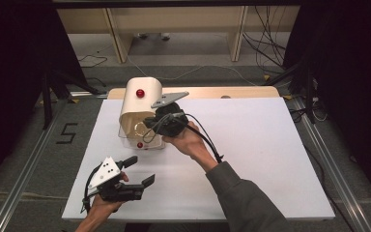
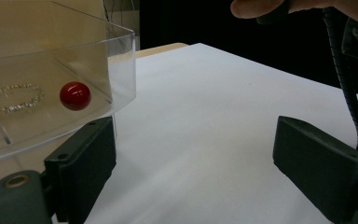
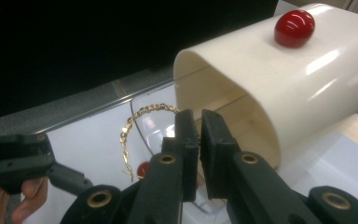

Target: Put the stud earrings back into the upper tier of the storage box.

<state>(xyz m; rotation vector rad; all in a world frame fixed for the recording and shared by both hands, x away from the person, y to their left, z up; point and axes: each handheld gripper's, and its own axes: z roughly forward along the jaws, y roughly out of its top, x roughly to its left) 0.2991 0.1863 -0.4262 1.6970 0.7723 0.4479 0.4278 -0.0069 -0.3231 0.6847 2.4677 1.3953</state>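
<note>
A cream box (image 1: pixel 142 99) with a red knob (image 1: pixel 140 93) on top stands at the table's back left. Its clear drawer (image 1: pixel 125 137) is pulled out toward the front, and a gold chain bracelet (image 1: pixel 138 128) lies flat on its floor. My right gripper (image 1: pixel 149 124) reaches over the drawer from the right. In the right gripper view its jaws (image 3: pixel 199 135) stand shut just beside the bracelet (image 3: pixel 140 126), with nothing seen between them. My left gripper (image 1: pixel 141 170) is held open near the front left, and its jaws (image 2: pixel 200 154) face the drawer's red knob (image 2: pixel 75 95).
The white table top (image 1: pixel 251 145) stretches to the right and front of the box. The right gripper's cable (image 1: pixel 207 140) trails over the person's forearm. A wooden strip (image 1: pixel 232 92) runs along the table's back edge.
</note>
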